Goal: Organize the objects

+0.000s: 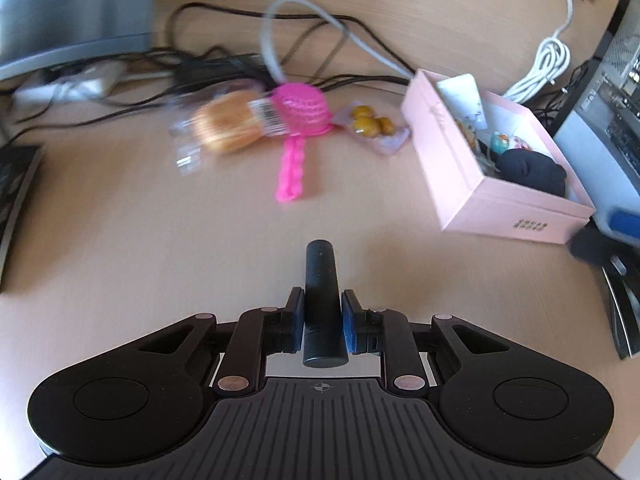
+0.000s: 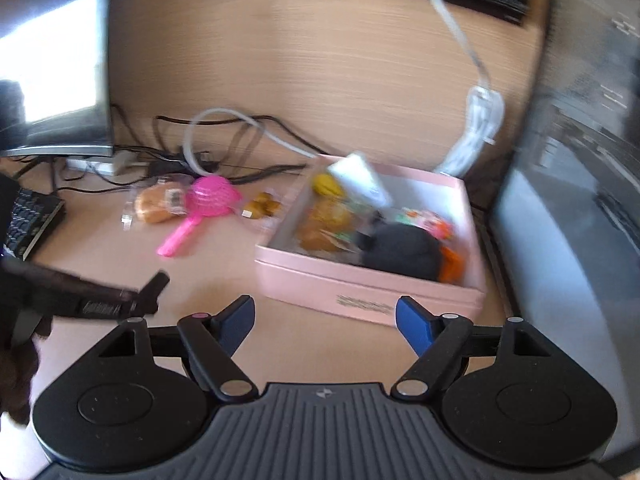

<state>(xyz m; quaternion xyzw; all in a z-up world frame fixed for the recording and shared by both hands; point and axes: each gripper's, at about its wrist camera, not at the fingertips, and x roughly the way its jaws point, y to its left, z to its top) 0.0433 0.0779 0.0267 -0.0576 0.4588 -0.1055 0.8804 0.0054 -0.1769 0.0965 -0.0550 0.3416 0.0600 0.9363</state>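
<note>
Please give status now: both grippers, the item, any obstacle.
Left gripper shut on black cylinder; right gripper open, holding nothing. Pink box ahead to the right, partly filled. Desk between shows no obstacle.

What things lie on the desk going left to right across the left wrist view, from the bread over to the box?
Wrapped golden bread roll → pink plastic strainer with handle → clear packet of brown candies → open pink cardboard box.

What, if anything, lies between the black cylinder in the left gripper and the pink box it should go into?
Nothing visible does. The left gripper is shut on the black cylinder, and only bare desk separates it from the pink box. The pink brush and snack packets lie off to the left.
</note>
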